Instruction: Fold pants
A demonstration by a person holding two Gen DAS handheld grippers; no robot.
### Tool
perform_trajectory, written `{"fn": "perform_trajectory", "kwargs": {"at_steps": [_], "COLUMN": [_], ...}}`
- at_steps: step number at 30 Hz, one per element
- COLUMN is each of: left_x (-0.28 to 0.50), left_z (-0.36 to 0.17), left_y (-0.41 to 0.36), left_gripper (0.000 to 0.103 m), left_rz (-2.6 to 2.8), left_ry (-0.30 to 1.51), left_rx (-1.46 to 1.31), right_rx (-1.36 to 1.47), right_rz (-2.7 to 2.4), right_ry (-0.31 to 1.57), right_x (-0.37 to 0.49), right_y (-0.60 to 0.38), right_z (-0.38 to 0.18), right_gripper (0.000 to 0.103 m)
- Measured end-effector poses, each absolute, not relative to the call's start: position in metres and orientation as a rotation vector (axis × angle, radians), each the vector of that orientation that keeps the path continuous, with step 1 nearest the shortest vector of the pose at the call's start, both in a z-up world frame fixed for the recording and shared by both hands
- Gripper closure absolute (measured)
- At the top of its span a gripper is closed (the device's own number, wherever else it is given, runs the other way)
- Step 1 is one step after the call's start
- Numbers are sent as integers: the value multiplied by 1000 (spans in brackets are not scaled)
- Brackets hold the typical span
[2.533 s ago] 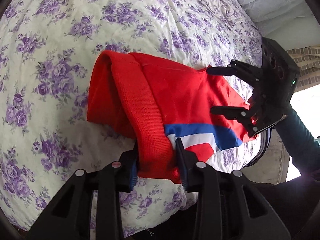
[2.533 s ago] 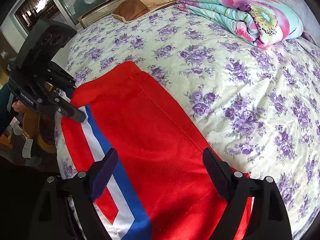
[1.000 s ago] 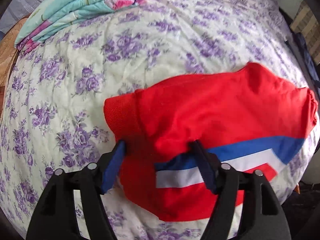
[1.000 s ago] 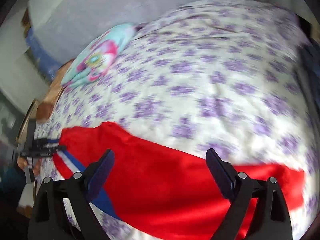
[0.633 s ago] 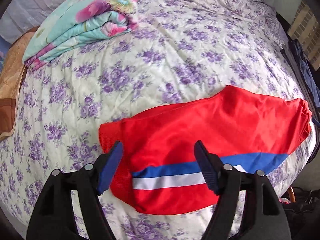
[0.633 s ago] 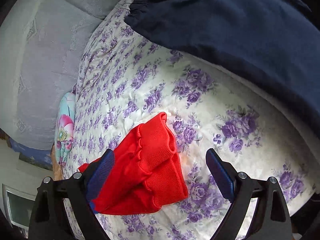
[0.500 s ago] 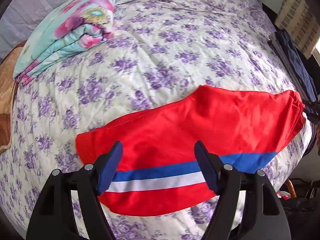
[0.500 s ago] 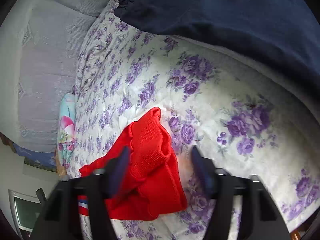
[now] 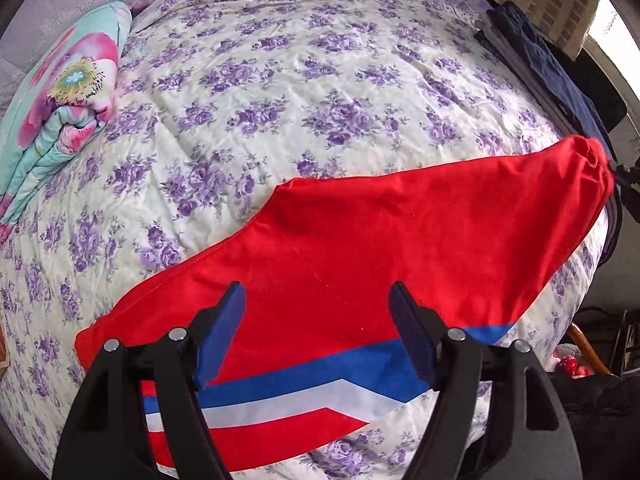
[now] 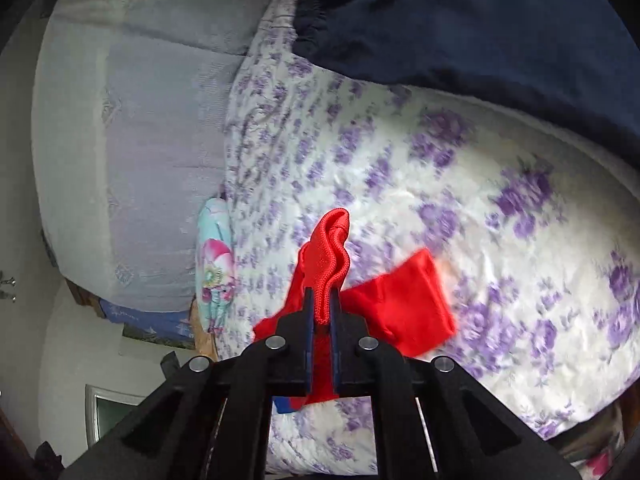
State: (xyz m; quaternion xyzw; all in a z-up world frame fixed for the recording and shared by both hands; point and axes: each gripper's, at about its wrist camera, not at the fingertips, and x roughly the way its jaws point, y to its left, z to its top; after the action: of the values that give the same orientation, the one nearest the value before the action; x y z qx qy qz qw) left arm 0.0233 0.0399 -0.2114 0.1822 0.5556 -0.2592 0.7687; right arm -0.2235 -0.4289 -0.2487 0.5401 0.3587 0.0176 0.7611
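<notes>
Two grippers: right gripper [image 10: 320,300] clenched on red pants [image 10: 326,256], left gripper [image 9: 318,332] released above them.

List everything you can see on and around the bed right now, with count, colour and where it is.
pants: one, red with blue and white stripes, spread along the bed's near edge, one end pinched in the right gripper.
bedspread: one, cream with purple flowers, covering the bed.
quilt: one, folded, turquoise and pink floral, far left of the bed.
dark garment: one, navy, at the bed's right edge.
headboard: one, pale grey, behind the quilt.
left gripper: one, black with blue pads, open above the pants.
right gripper: one, black, has just closed on the red ribbed end of the pants.
</notes>
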Motion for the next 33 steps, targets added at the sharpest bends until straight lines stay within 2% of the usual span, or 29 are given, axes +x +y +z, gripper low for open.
{"fn": "perform_trajectory", "kwargs": {"at_steps": [3, 4, 5, 7, 10, 15, 19, 22, 24, 25, 28, 33], "left_x": [24, 23, 23, 23, 25, 21, 8, 1, -3, -4, -1, 4], "left_z": [-219, -218, -217, -212, -200, -185, -185, -189, -191, -192, -196, -217], "left_y": [33, 31, 30, 27, 21, 0, -21, -30, -31, -29, -20, -9], "left_gripper": [31, 31, 31, 31, 31, 31, 29, 29, 29, 29, 29, 28], "left_rz": [-568, -572, -580, -588, -598, -649, -699, -714, -716, -715, -689, -637], "left_ry": [1228, 1226, 1223, 1211, 1172, 1128, 1101, 1101, 1102, 1103, 1113, 1174], "left_rx": [431, 442, 449, 463, 469, 469, 507, 517, 522, 520, 495, 436], "right_rx": [1124, 1168, 1214, 1255, 1229, 1245, 1296, 1294, 1221, 1196, 1072, 1111], "right_rz": [-76, -75, -83, -19, 13, 1, -63, -37, -12, -1, -37, -209], "right_ry": [926, 890, 836, 722, 692, 714, 656, 605, 617, 602, 586, 702], "right_x": [-227, -235, -247, -267, -275, -263, -252, -242, -239, -240, -250, -265], "right_y": [-428, -431, -434, -434, -420, -395, -396, -395, -398, -403, -425, -461], "right_z": [-287, -292, -291, -280, -271, -296, -319, -318, -300, -287, -256, -298], "right_gripper": [83, 73, 53, 45, 45, 46, 47, 82, 86, 92, 92, 91]}}
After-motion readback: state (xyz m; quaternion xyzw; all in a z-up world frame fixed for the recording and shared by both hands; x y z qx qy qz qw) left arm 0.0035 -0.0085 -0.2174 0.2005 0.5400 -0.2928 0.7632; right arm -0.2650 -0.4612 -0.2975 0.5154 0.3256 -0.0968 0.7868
